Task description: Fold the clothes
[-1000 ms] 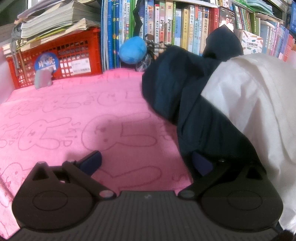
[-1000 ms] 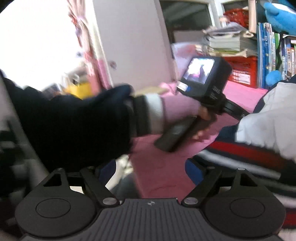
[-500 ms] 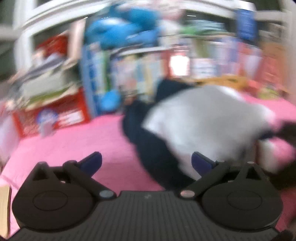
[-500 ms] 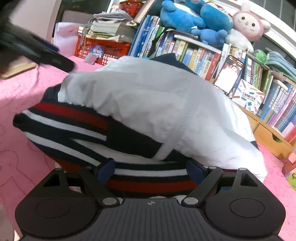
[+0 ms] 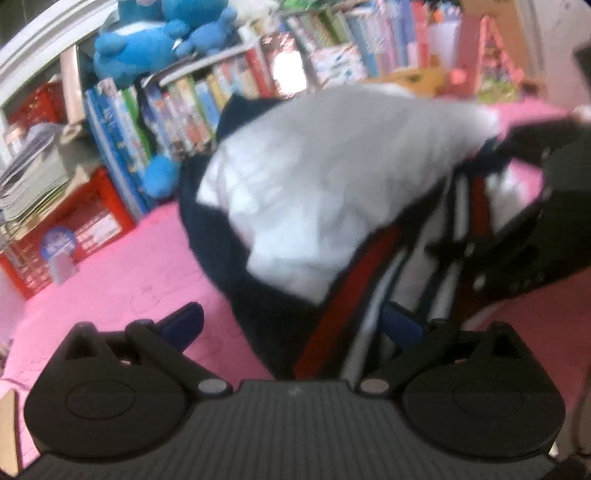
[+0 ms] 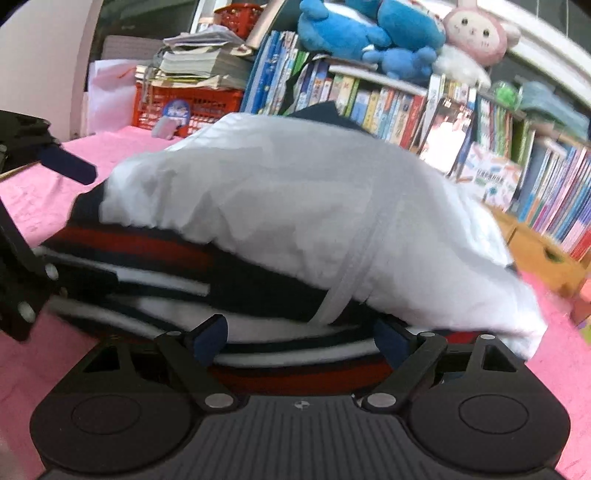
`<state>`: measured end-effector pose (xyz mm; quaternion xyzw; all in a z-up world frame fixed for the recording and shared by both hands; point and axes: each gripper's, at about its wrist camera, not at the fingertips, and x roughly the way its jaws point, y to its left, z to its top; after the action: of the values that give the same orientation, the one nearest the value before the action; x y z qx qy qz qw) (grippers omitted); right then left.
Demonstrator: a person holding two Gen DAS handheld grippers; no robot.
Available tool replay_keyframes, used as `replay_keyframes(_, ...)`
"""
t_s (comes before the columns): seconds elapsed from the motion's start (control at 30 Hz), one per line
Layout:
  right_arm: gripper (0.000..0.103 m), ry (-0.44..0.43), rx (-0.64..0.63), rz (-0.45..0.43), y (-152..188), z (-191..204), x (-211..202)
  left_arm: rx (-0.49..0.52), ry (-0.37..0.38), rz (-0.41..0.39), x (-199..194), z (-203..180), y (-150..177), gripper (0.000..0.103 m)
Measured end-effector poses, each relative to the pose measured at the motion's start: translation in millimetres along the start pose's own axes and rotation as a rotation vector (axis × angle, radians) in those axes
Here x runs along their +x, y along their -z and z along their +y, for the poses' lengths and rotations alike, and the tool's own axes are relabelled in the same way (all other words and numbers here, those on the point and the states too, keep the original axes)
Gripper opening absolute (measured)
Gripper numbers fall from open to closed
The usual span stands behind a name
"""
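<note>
A bundled garment point(image 6: 280, 206), white on top with navy, red and white striped trim below, lies heaped on the pink rabbit-print cloth point(image 5: 122, 273). My right gripper point(image 6: 299, 332) is open, its jaws wide, with the striped hem lying between them. My left gripper point(image 5: 291, 325) is open at the garment's point(image 5: 325, 184) other end, the striped edge lying between its fingers. The left gripper also shows at the left edge of the right wrist view point(image 6: 26, 251), and the right gripper at the right of the left wrist view point(image 5: 546, 221).
A bookshelf point(image 6: 406, 99) full of books runs along the back, with blue plush toys point(image 6: 354, 29) and a pink one on top. A red crate point(image 5: 66, 232) under stacked papers stands at the back left. A yellow wooden box point(image 6: 543, 258) sits at the right.
The left gripper swung right and closed in on the garment's striped edge. The right gripper moved a little closer to the hem, still open.
</note>
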<state>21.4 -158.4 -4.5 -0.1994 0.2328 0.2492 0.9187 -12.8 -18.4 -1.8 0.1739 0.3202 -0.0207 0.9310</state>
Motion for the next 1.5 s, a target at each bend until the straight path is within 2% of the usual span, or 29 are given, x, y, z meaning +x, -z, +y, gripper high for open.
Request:
replay_keyframes(0.1, 0.087, 0.05, -0.056, -0.018, -7, 3, 8, -0.076, 0.01, 0.038, 4, 8, 8, 0.103)
replay_keyframes(0.23, 0.086, 0.251, -0.041, -0.152, -15, -7, -13, -0.15, 0.005, 0.04, -6, 26, 14, 0.103)
replay_keyframes(0.33, 0.088, 0.336, 0.02, -0.281, -21, -25, -36, -0.102, -0.031, -0.022, -19, 22, 3, 0.103)
replay_keyframes(0.4, 0.093, 0.38, 0.051, -0.351, -25, -37, -49, -0.038, -0.046, -0.049, -20, 14, -8, 0.103)
replay_keyframes(0.53, 0.095, 0.373, 0.093, -0.356, -27, -51, -54, 0.048, -0.095, -0.036, 20, -3, -22, 0.103)
replay_keyframes(0.6, 0.095, 0.356, 0.101, -0.342, -23, -53, -55, 0.0, -0.102, -0.026, 37, -1, -27, 0.101)
replay_keyframes(0.67, 0.095, 0.334, 0.09, -0.313, -14, -48, -57, -0.07, -0.101, -0.049, 40, 8, -33, 0.092)
replay_keyframes(0.8, 0.095, 0.31, 0.051, -0.248, 4, -38, -53, -0.184, -0.12, -0.203, 8, 33, -46, 0.092)
replay_keyframes(0.93, 0.095, 0.312, -0.005, -0.227, 12, -26, -46, -0.271, -0.107, -0.349, -38, 63, -66, 0.092)
replay_keyframes(1.1, 0.098, 0.3, -0.083, -0.255, 5, -3, -38, -0.311, -0.071, -0.412, -60, 73, -80, 0.091)
replay_keyframes(1.3, 0.099, 0.393, -0.183, -0.296, -13, 13, -12, -0.298, -0.012, -0.423, -73, 65, -75, 0.091)
replay_keyframes(1.5, 0.099, 0.522, -0.08, -0.439, -26, -13, -47, -0.287, 0.027, -0.394, -72, 69, -61, 0.095)
